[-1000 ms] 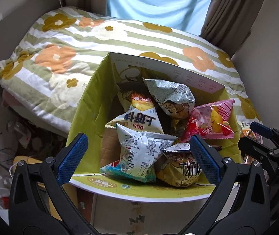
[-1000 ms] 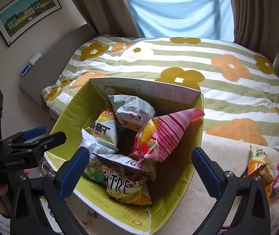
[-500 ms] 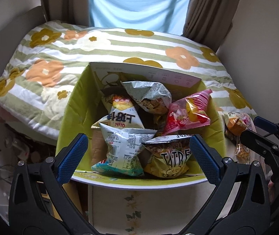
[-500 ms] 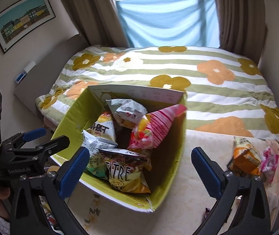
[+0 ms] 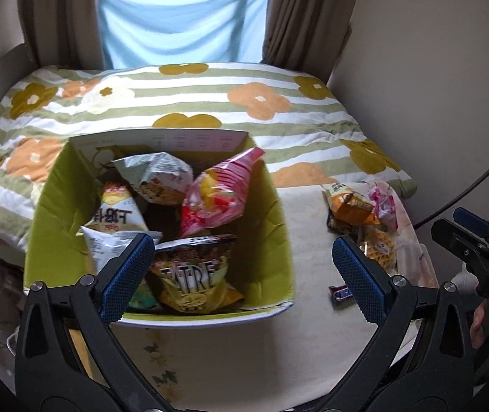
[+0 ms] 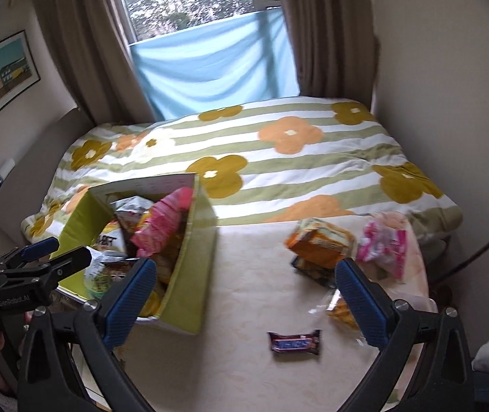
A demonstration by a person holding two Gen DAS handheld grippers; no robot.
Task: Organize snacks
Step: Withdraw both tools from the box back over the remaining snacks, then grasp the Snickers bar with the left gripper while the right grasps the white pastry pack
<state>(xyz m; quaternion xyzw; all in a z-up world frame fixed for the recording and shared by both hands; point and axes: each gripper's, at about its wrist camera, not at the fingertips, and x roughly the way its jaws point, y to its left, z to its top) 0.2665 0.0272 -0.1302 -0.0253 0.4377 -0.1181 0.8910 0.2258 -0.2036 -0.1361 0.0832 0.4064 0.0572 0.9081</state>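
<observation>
Beside the flowered bed (image 6: 278,158), both claws, left (image 5: 242,276) and right (image 6: 244,297), gape empty over the snack-filled box (image 5: 278,226).

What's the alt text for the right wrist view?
The open right tool hangs empty over a cream table with loose snacks: a dark candy bar, an orange pack and a pink pack. At left is a green box full of snack bags, with the left tool beside it and a flowered bed behind.

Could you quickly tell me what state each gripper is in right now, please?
Left gripper: open, holding nothing, above the snack box.
Right gripper: open, holding nothing, above the table.
</observation>
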